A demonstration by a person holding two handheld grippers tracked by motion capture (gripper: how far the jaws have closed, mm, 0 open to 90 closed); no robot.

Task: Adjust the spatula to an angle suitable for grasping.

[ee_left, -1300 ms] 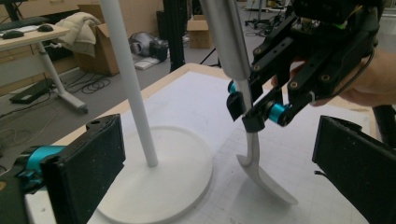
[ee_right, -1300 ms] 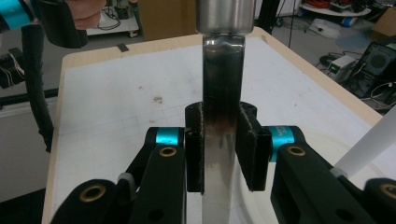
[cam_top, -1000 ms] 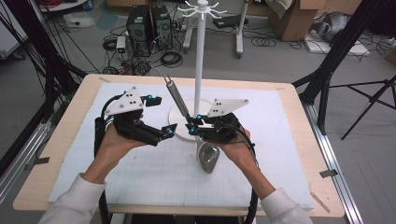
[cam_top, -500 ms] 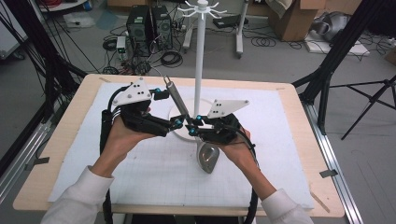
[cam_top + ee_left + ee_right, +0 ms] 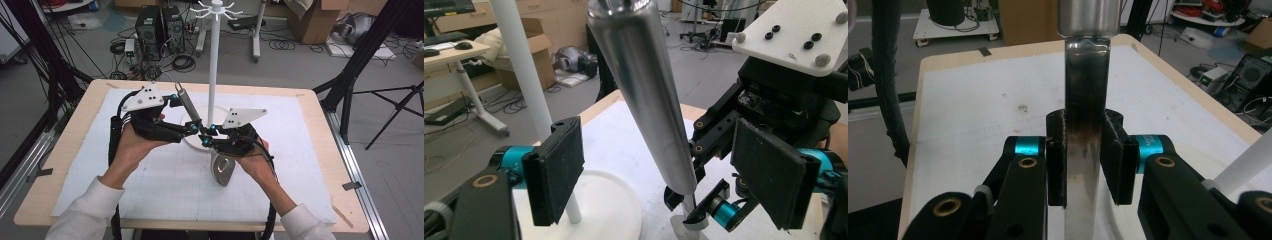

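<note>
Steel, long and shiny, a ladle (image 5: 200,125) is held above the white mat (image 5: 150,185) near the middle of the surface (image 5: 70,130). Its long axis runs diagonally in the high view: the round tubular handle (image 5: 186,104) points up and away toward the far left, and the bowl (image 5: 223,169) hangs low at the near right, just above the mat.

The right tongs (image 5: 206,139) are clamped on the flat neck of the ladle, just below the handle; the right gripper view shows both black pads pressing the flat strip (image 5: 1085,150) from either side.

The left tongs (image 5: 192,129) reach in from the left, jaws on either side of the tubular handle (image 5: 649,95). They have just been closing, with the handle between them, but the pads (image 5: 555,170) are apart from the metal.

Just behind the ladle stands a white pole stand (image 5: 214,65) on a round base (image 5: 190,140).
</note>
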